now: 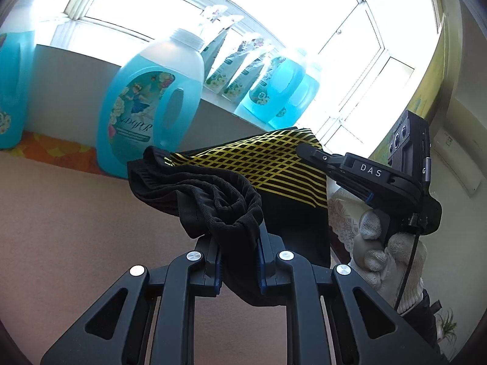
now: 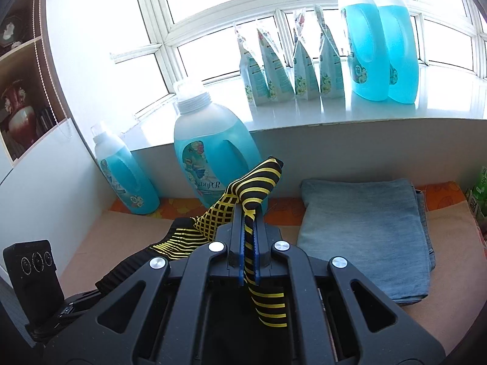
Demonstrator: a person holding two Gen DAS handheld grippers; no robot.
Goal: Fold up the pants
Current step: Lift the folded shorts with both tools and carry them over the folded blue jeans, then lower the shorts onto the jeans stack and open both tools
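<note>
Black pants with a yellow grid and stripe pattern (image 1: pixel 258 164) hang in the air between both grippers. My left gripper (image 1: pixel 239 243) is shut on a bunched black part of them, the waistband end. My right gripper (image 2: pixel 249 222) is shut on a yellow-striped edge of the pants (image 2: pixel 258 182). In the left wrist view the right gripper (image 1: pixel 307 152) comes in from the right and pinches the patterned corner, held by a white-gloved hand (image 1: pixel 386 255). The pants sag between the two grips above the peach table surface (image 1: pixel 61 228).
A folded pair of blue jeans (image 2: pixel 365 231) lies on the table at right. Large blue detergent bottles (image 2: pixel 210 158) stand at the table's back by the wall. More bottles and refill pouches (image 2: pixel 286 70) stand on the windowsill. A shelf with a red vase (image 2: pixel 18 112) is far left.
</note>
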